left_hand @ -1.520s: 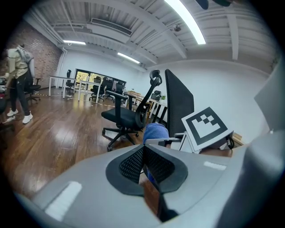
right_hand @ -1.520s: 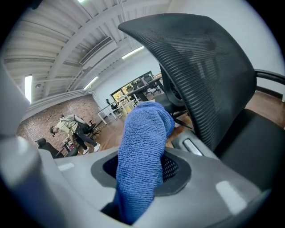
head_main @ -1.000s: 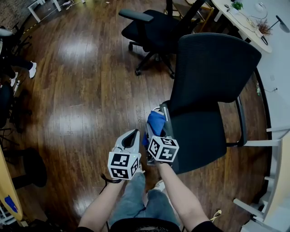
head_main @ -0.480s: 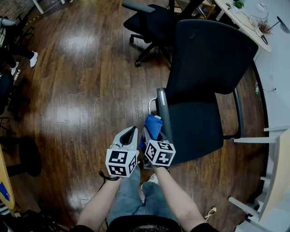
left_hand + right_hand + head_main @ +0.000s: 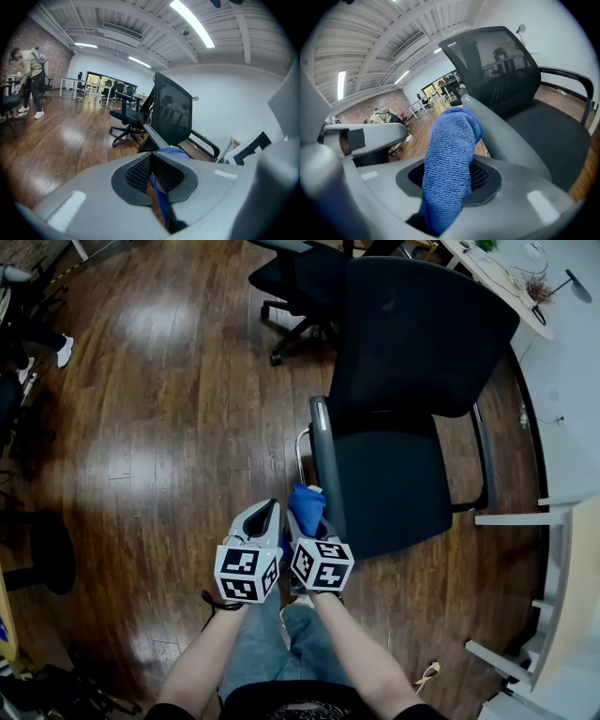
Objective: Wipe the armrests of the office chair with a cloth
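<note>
Beside the armrest [image 5: 326, 460] — right gripper [image 5: 449, 180] clamps the blue cloth [image 5: 452, 136].

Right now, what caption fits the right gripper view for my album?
Right gripper pinching a blue cloth beside the office chair's gray armrest.

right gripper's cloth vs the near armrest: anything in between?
Nothing visible. The blue cloth, clamped in the right gripper, sits right at the near end of the armrest, whose top is bare. The left gripper is shut and empty beside it, on the floor side, off the path.
</note>
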Tool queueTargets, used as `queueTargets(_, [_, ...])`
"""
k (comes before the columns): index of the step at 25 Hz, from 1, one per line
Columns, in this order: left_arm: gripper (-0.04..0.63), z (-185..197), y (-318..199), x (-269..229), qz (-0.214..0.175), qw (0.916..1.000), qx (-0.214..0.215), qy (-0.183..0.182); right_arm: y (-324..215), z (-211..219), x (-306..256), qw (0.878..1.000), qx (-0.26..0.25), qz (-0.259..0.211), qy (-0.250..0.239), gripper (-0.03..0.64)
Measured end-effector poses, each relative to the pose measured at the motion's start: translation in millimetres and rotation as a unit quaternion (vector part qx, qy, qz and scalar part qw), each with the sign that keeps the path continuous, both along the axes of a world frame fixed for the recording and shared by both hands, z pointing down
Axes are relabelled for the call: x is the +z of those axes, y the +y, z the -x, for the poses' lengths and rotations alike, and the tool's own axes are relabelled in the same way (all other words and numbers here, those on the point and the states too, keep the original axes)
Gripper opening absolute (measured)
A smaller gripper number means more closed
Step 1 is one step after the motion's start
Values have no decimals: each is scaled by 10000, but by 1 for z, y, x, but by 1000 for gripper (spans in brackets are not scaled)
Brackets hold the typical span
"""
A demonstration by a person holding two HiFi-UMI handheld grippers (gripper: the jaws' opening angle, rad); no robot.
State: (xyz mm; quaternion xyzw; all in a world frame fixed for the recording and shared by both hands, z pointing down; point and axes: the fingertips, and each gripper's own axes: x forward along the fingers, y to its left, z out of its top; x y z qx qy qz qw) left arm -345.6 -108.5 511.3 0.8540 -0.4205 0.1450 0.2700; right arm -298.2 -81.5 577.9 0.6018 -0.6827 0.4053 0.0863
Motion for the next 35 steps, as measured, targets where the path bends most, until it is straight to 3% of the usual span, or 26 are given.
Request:
queueTargets(20, [3,-23,78,8,-95,9998,-148,-30,85,-14,14,9992,-241,-283,-139,135])
queueTargets(28, [4,-23,91,34,-66,10000,55,-51,83,-16,28,9971,-313,-688,0,137])
queueTargets(35, [3,-17,99,49,-255,9988,391,158,90,-16,41,9937,-75,-1103,179,137])
